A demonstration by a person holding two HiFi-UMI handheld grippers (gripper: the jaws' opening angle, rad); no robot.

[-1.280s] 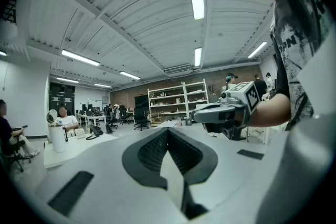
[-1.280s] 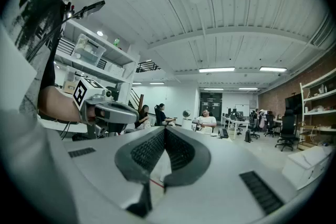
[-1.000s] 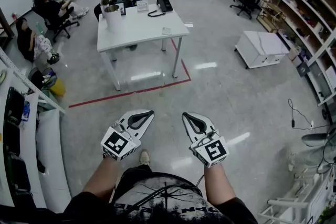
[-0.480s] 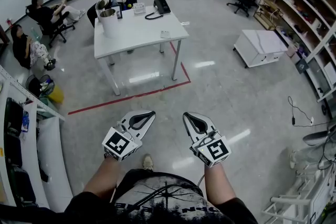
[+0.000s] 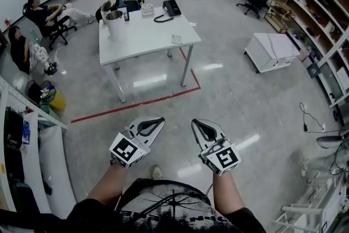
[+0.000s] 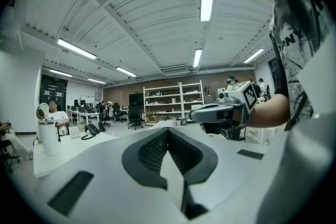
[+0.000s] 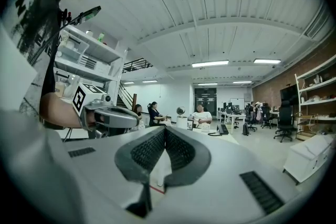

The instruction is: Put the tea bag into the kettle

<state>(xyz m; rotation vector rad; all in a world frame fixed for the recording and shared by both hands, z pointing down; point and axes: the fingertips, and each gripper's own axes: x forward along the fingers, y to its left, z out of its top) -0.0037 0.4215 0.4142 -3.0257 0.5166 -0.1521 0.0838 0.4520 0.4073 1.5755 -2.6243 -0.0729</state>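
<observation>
Kettle: stood upright on the far-left part of the white table, lid tipped open; contents cannot be made out. Small pale packet, laid flat near the right edge: too small to be identified. Left gripper and right gripper: jaws pressed together, nothing held, kept well apart from the table.

Bright, even ceiling strip lights; glare on floor; fisheye-warped edges.

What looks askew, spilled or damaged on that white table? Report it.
Nothing stands out. The kettle stands upright on the table, its lid flipped open; the phone and a small flat item lie flat. No spill shows.
</observation>
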